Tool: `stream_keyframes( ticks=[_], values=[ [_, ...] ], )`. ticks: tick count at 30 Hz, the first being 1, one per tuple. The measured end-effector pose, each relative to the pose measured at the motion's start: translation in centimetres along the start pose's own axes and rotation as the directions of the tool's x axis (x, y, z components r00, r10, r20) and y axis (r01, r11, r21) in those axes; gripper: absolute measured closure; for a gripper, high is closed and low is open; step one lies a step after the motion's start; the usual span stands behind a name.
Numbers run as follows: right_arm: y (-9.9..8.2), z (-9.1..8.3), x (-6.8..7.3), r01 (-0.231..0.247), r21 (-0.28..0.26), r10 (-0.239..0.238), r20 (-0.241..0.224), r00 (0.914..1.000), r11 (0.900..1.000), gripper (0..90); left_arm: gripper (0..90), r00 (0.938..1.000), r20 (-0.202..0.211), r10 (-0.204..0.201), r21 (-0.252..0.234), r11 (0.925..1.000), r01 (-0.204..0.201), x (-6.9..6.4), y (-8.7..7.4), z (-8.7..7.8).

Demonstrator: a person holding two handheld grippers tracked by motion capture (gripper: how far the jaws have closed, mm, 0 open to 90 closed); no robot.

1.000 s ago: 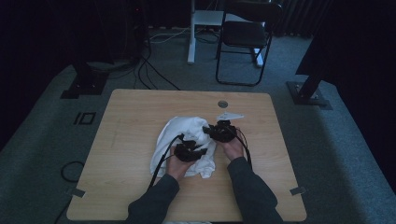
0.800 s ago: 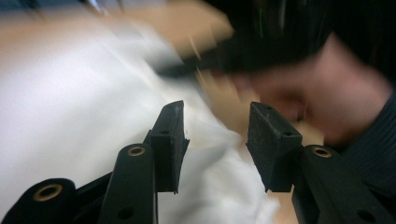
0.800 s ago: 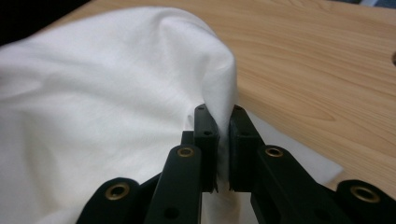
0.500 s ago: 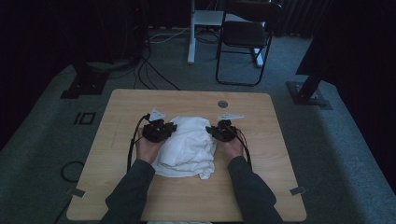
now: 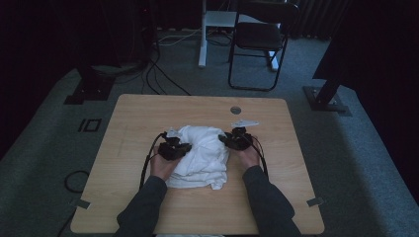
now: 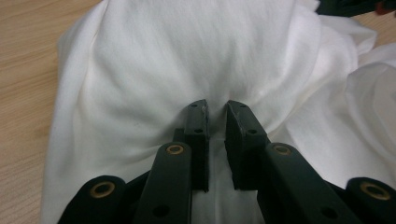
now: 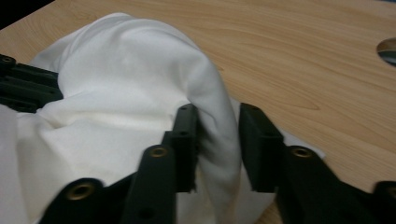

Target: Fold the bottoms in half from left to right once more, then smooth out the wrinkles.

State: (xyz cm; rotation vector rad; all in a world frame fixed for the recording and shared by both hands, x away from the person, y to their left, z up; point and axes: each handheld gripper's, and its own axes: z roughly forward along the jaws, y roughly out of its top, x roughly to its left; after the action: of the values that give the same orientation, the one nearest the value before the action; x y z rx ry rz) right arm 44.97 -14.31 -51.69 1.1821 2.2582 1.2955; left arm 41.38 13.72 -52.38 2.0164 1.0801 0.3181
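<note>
Crumpled white cotton cloth (image 5: 202, 155) sits mid-table, nearer the front edge. Left gripper (image 6: 216, 109) has just been closing, pinching a fold. Right gripper (image 7: 217, 119) has just been opening, slack around a ridge. Best re-bite before pulling the halves apart evenly.

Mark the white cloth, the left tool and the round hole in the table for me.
white cloth (image 5: 205, 158), high view, middle of the bunched fabric.
left tool (image 6: 216, 108), left gripper view, midway between its fingertips, at the pinched fold.
round hole (image 5: 235, 109), high view, its centre.
</note>
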Motion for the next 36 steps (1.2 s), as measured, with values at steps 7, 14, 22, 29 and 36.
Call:
stream_keyframes(
  ticks=[7, 14, 22, 29, 36],
  values=[
    [0.5, -4.2, 1.1, -0.001, -0.101, 0.004, 0.032, 0.9995, 0.9949, 48.4, 79.5, 0.9999, -0.012, -0.009, -0.004, 1.0, 0.009, -0.2, -0.2, 0.0],
    [0.4, -6.4, 4.0, 0.1, -0.146, -0.107, -0.041, 0.9934, 0.9842, 47.7, 79.5, 0.9992, -0.032, -0.023, -0.007, 0.9997, 0.023, -0.6, -0.2, 0.0],
    [-1.1, -3.3, 6.8, 0.183, -0.08, -0.193, -0.138, 0.9714, 0.9797, 43.1, 78.2, 0.999, -0.033, -0.031, -0.02, 0.9993, 0.031, -0.8, -0.1, -0.3],
    [-0.8, -4.9, 7.1, 0.217, -0.114, -0.234, -0.167, 0.9578, 0.9696, 89.6, 62.6, 0.9972, -0.033, -0.067, -0.083, 0.9945, 0.064, -0.4, 0.5, -1.9],
    [-2.5, -10.1, 5.2, 0.201, -0.206, -0.247, -0.229, 0.9414, 0.9576, 89.4, 59.0, 0.9945, -0.032, -0.099, -0.117, 0.9886, 0.095, 0.2, 0.6, -3.1]
  ],
)
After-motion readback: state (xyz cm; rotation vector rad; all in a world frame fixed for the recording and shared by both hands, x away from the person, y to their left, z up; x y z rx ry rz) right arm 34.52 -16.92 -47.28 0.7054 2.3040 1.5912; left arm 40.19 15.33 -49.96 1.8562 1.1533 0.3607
